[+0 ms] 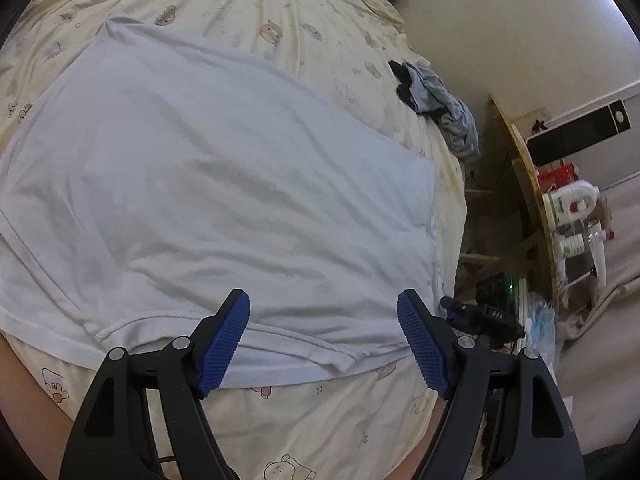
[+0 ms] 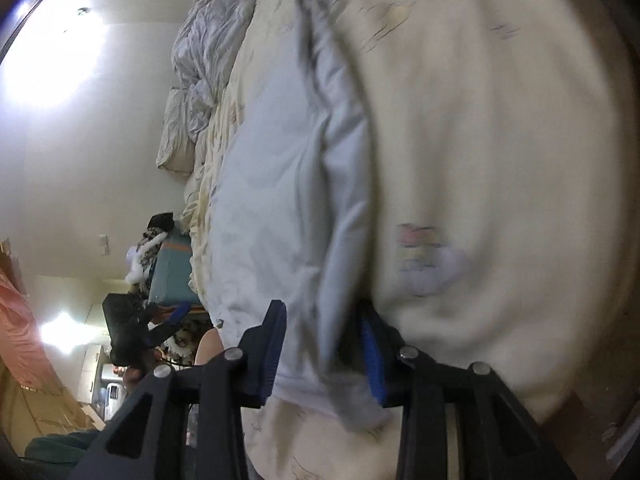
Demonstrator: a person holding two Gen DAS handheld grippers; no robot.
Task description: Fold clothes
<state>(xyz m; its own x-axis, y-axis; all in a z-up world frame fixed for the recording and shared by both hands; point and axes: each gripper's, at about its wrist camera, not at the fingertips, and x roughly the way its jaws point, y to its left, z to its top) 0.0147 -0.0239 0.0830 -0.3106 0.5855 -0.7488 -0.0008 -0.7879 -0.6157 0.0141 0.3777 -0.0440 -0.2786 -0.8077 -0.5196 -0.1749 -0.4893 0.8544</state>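
The pale blue shirt point(image 1: 208, 184) lay spread on the cream cartoon-print bedsheet point(image 1: 304, 408), its hem toward the bed's near edge. The left gripper point(image 1: 323, 336) hovered over that hem with its jaws wide apart and nothing between its blue pads point(image 1: 224, 344). The right gripper point(image 2: 326, 354) sat at the shirt's edge, a raised fold of the fabric between its jaws, though blur hid whether they pinched it. A small heap of dark and grey clothes point(image 1: 438, 100) lay beyond the shirt, near the wall.
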